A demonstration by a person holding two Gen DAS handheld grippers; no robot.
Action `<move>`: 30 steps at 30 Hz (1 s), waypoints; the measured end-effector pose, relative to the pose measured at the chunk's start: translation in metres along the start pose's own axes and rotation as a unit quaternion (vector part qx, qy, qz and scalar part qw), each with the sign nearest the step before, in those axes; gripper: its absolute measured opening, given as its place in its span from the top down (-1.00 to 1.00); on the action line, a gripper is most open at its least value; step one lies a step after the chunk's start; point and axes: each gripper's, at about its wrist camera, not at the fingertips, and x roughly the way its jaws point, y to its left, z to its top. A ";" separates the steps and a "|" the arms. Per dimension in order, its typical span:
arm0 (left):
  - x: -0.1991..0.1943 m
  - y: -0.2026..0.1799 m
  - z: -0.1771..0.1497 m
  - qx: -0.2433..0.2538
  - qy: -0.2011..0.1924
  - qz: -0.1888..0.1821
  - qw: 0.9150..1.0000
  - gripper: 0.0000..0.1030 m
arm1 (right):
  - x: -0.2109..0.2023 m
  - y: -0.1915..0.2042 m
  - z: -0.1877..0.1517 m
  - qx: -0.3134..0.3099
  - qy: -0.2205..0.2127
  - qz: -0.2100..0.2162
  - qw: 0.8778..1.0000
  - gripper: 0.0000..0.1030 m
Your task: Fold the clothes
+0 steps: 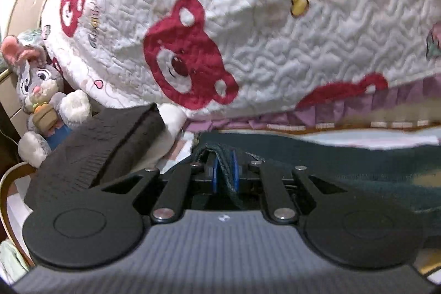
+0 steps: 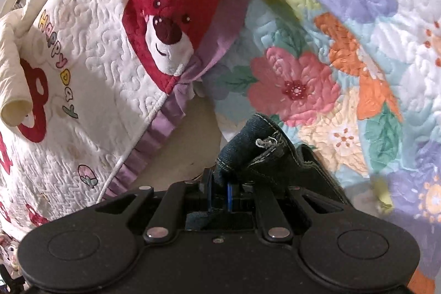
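Denim, dark blue and heavy with pale stitching, is what both of your tongs have hold of: the left tongs [image 1: 223,178] are closed tight on a dark fabric band of the dark denim garment [image 1: 344,156], and the right tongs [image 2: 219,190] are closed on a stitched hem corner of the same garment [image 2: 256,145]. It hangs lifted between them above the bed, over the white quilted blanket with red bear faces [image 1: 275,26] and the floral quilt in pastel colours [image 2: 344,68]. To fold well, I would keep both grips level and the cloth taut between them, then lay the far edge down first, so the seams meet without bunching. Mind the grey plush rabbit [image 1: 38,90] at your left.
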 end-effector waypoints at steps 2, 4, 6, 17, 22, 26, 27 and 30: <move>0.003 -0.002 0.013 0.013 0.019 -0.006 1.000 0.79 | 0.006 0.005 0.006 -0.008 0.007 -0.006 1.000 0.76; 0.011 -0.005 0.029 0.032 0.046 -0.011 0.998 0.77 | 0.013 0.008 0.011 -0.011 0.021 -0.017 1.000 0.76; 0.021 -0.016 0.036 0.077 0.078 0.001 0.994 0.75 | 0.022 0.004 0.016 0.003 0.041 -0.026 0.999 0.76; 0.065 -0.054 0.037 0.162 0.108 0.012 0.981 0.73 | 0.110 -0.012 0.023 0.018 0.087 -0.087 0.992 0.77; 0.079 -0.050 0.043 0.145 0.114 0.003 0.983 0.71 | 0.148 0.004 0.019 -0.053 0.091 -0.129 0.986 0.77; 0.090 -0.031 0.039 0.092 0.138 -0.014 0.986 0.68 | 0.157 0.000 0.008 -0.071 0.081 -0.127 0.986 0.79; 0.091 -0.032 0.037 0.099 0.141 -0.016 0.985 0.68 | 0.157 -0.003 0.006 -0.071 0.081 -0.124 0.986 0.79; 0.084 -0.043 0.037 0.142 0.120 -0.013 0.983 0.67 | 0.160 -0.006 0.004 -0.091 0.082 -0.117 0.986 0.76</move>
